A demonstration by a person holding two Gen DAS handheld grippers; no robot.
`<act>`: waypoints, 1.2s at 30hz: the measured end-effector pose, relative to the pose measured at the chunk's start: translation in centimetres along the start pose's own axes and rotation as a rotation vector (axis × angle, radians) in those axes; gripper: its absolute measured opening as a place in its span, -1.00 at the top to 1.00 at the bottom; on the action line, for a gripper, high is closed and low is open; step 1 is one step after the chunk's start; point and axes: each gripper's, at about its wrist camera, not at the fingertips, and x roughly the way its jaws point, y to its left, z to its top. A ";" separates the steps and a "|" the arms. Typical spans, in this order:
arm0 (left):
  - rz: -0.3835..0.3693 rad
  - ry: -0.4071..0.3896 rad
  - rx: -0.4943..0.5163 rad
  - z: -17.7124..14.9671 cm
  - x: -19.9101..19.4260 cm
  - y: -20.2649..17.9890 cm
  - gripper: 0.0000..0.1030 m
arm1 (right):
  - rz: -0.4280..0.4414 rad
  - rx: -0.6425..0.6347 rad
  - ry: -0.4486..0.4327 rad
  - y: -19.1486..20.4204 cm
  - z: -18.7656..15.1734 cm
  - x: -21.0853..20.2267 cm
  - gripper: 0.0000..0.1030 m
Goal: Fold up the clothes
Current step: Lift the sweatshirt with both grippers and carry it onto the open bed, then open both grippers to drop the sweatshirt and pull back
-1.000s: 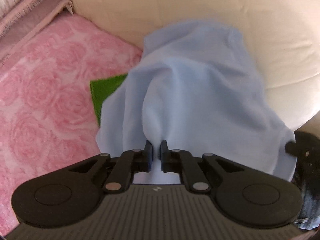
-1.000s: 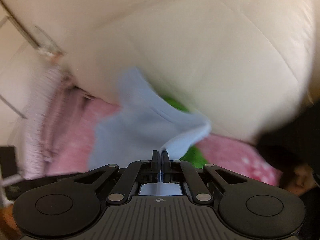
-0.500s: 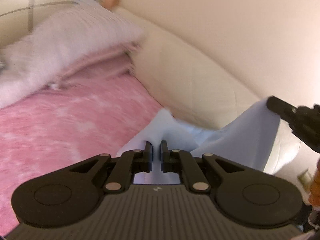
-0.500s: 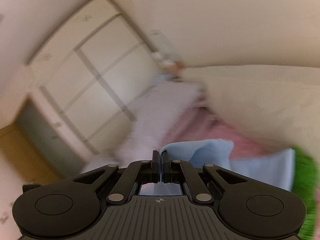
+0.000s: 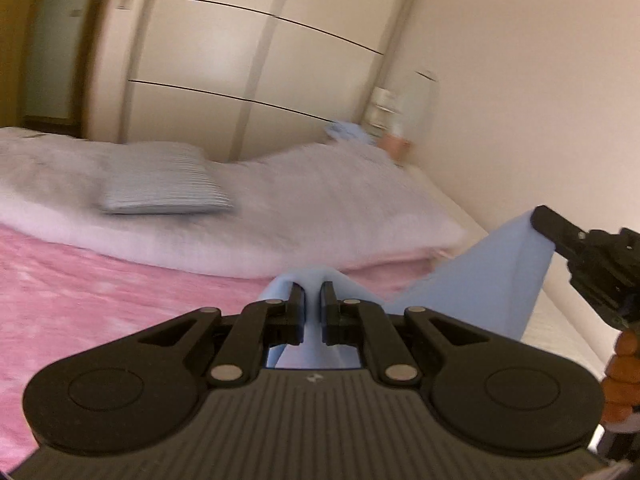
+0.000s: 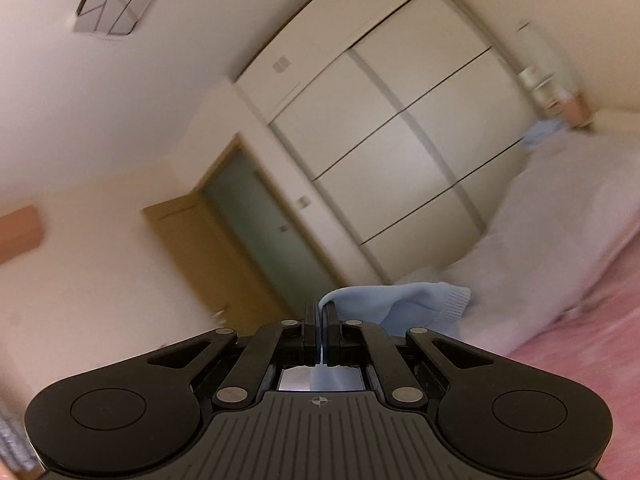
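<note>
Pink bed (image 5: 100, 300), both claws gripping blue garment (image 5: 480, 280)

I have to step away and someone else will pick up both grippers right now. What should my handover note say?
Left gripper: fingers shut on a bunch of the light blue garment.
Right gripper: fingers shut on another edge of the same garment, ribbed hem hanging beside it.
Garment: lifted and stretched between the two grippers above the pink bedspread; a white duvet and a striped pillow lie beyond.
Done: garment picked up by two points.
Left: lay it flat on the bedspread and fold it; no fold shows yet.
</note>
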 end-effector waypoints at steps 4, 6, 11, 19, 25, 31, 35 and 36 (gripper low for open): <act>0.117 0.053 -0.033 1.5 -0.7 8.2 0.88 | 0.023 0.010 0.114 4.0 -3.6 9.1 1.00; 0.221 0.150 -0.035 1.7 0.0 12.2 0.85 | -0.069 -0.009 0.249 5.6 -5.7 13.6 0.84; 0.391 0.288 -0.011 -1.2 -0.6 18.0 0.84 | -0.218 -0.054 0.503 7.0 -11.5 18.9 0.21; 0.413 0.497 -0.082 -10.6 -5.1 19.8 0.75 | -0.335 -0.185 0.882 7.4 -23.1 15.0 0.18; 0.456 0.579 -0.085 -15.4 -7.7 17.8 0.72 | -0.329 -0.194 0.975 6.8 -25.3 11.4 0.18; 0.519 0.560 -0.079 -16.5 -9.7 14.0 0.59 | -0.310 -0.225 0.991 7.3 -24.8 7.6 0.18; 0.548 0.535 -0.097 -17.6 -11.3 11.8 0.51 | -0.312 -0.237 1.000 7.2 -24.5 4.6 0.18; 0.556 0.530 -0.101 -17.9 -11.7 11.3 0.51 | -0.310 -0.239 1.003 7.2 -24.5 3.8 0.18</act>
